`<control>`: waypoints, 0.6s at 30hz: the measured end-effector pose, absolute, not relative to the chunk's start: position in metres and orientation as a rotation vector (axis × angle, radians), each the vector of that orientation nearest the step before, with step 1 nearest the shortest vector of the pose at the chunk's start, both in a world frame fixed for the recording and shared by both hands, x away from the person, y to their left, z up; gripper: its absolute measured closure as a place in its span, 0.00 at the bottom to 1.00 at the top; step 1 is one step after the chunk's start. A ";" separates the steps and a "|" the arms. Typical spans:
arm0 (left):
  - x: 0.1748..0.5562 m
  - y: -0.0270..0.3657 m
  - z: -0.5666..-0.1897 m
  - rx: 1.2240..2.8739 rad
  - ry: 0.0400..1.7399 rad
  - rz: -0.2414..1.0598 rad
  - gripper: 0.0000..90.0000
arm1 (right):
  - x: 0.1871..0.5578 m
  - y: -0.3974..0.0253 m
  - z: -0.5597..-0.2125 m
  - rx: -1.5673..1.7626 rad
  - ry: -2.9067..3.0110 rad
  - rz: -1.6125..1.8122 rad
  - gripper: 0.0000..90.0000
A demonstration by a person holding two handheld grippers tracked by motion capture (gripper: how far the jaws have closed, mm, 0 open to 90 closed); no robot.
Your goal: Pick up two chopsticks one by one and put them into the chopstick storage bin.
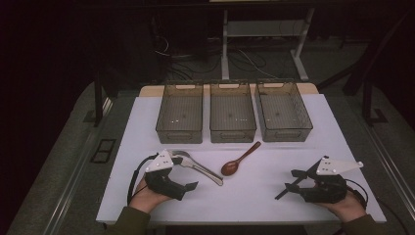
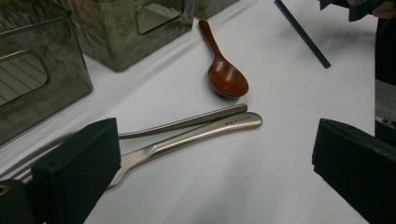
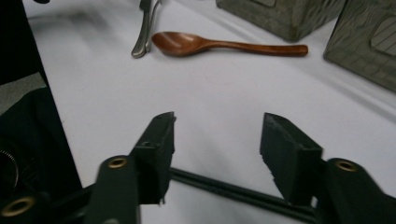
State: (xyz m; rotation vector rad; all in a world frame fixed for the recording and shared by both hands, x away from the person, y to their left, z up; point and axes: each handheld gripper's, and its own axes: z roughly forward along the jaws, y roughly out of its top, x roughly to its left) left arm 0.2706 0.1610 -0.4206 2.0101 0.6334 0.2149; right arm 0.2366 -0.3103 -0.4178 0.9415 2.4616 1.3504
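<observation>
Two grippers low at the near edge | left gripper (image 1: 188, 186) spread, holding nothing, just near of the metal cutlery (image 1: 200, 168) (two steel handles side by side) | right gripper (image 1: 292, 180) spread over a dark stick (image 3: 224, 187) | wooden spoon (image 1: 238, 160) mid-table, near of three bins (image 1: 232, 113)

A white table (image 1: 293, 147) carries everything. Along its 12 o'clock edge stand three smoky translucent bins side by side: the left bin (image 1: 179, 119), the middle bin (image 1: 232, 117) and the right bin (image 1: 283, 116). Near the centre lies a brown wooden spoon (image 1: 239, 159), bowl toward 7 o'clock, handle toward 1 o'clock. At 9 o'clock from it rest two pieces of steel cutlery (image 1: 198, 168), handles together, probably a fork and a spoon. Toward 4 o'clock lies a thin dark stick (image 1: 283, 192), perhaps a chopstick.
</observation>
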 end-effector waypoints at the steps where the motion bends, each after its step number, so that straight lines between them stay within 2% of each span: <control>1: 0.271 0.161 -0.421 2.008 0.635 0.214 0.00 | 0.234 -0.311 -0.418 0.949 2.486 1.341 0.59; 3: 0.270 0.161 -0.421 2.012 0.637 0.211 0.00 | 0.233 -0.312 -0.419 0.947 2.494 1.335 0.62; 4: 0.270 0.161 -0.421 2.009 0.638 0.211 0.00 | 0.229 -0.313 -0.421 0.953 2.519 1.314 0.69; 6: 0.270 0.162 -0.421 2.010 0.637 0.211 0.01 | 0.228 -0.313 -0.422 0.955 2.528 1.304 0.71; 7: 0.270 0.162 -0.422 2.007 0.639 0.213 0.01 | 0.227 -0.314 -0.426 0.953 2.548 1.281 0.77; 12: 0.271 0.161 -0.423 2.017 0.644 0.211 0.01 | 0.229 -0.314 -0.434 0.947 2.595 1.228 0.91; 13: 0.271 0.161 -0.423 2.017 0.644 0.211 0.01 | 0.229 -0.314 -0.434 0.947 2.595 1.228 0.91; 15: 0.270 0.161 -0.424 2.018 0.646 0.206 0.01 | 0.230 -0.313 -0.436 0.928 2.618 1.214 0.97; 18: 0.271 0.161 -0.425 2.013 0.647 0.207 0.01 | 0.231 -0.310 -0.439 0.925 2.643 1.189 0.98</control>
